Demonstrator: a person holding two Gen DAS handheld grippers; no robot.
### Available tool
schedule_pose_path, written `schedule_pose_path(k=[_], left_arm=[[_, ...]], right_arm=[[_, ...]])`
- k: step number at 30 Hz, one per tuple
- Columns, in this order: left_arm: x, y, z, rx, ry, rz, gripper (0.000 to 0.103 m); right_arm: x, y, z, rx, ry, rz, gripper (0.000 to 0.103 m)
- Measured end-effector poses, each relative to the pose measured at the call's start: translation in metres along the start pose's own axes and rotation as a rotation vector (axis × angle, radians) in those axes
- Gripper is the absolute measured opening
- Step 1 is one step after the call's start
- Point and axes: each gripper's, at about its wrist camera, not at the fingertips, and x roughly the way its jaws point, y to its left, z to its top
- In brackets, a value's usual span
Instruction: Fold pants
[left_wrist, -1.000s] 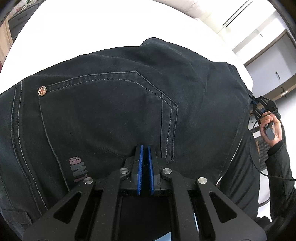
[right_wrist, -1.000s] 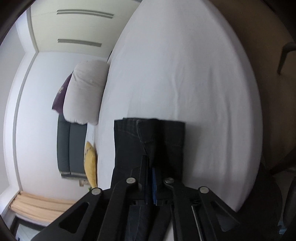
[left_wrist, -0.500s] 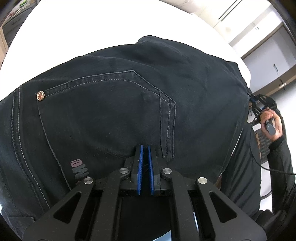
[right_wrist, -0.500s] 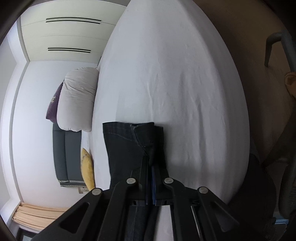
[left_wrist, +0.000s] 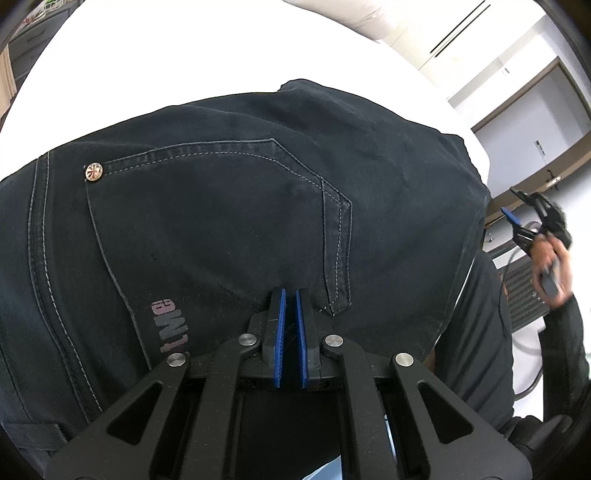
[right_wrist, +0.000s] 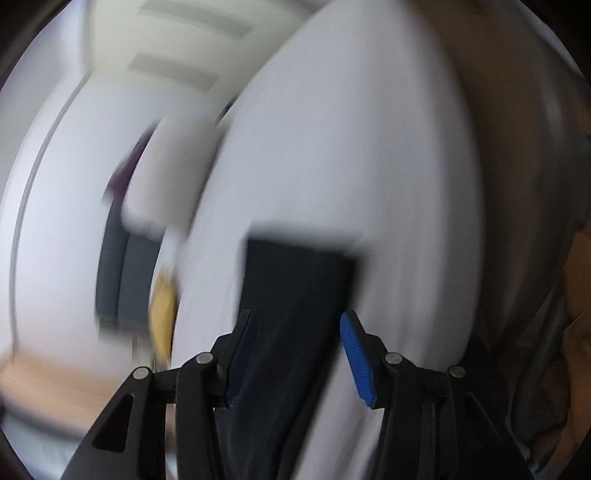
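Observation:
Dark denim pants (left_wrist: 221, 229) lie on the white bed (left_wrist: 184, 55), back pocket and copper rivet up, and fill the left wrist view. My left gripper (left_wrist: 290, 295) is shut, its blue pads pinching the fabric near the pocket's corner, where it puckers a little. In the blurred right wrist view, the folded leg end of the pants (right_wrist: 295, 273) lies flat on the sheet (right_wrist: 369, 147). My right gripper (right_wrist: 295, 315) hovers over it with jaws opening, the pads clear of the cloth. The same right gripper (left_wrist: 517, 225) shows at the far right, held in a hand.
A pale pillow (right_wrist: 166, 177), a dark sofa (right_wrist: 118, 273) and a yellow cushion (right_wrist: 162, 317) lie beyond the bed's left side. A keyboard (left_wrist: 521, 295) sits off the bed's edge behind the person's dark sleeve (left_wrist: 565, 350). White sheet stretches ahead of the pants.
My right gripper has let go of the pants leg, spread its jaws and lifted away, blurring its view. The left gripper keeps its pinch and has barely moved.

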Motion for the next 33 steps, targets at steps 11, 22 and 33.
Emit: schedule_pose_path(k=[11, 22, 33], left_arm=[[-0.006, 0.003, -0.009, 0.004, -0.021, -0.007, 0.006], [-0.009, 0.003, -0.011, 0.004, -0.026, -0.006, 0.006], [-0.015, 0.0, -0.015, 0.008, -0.018, 0.002, 0.006]], right_arm=[[0.075, 0.052, -0.196, -0.028, 0.604, 0.179, 0.052], [0.103, 0.045, -0.205, 0.041, 0.659, 0.154, 0.037], [0.089, 0.016, -0.216, 0.078, 0.657, 0.133, 0.004]])
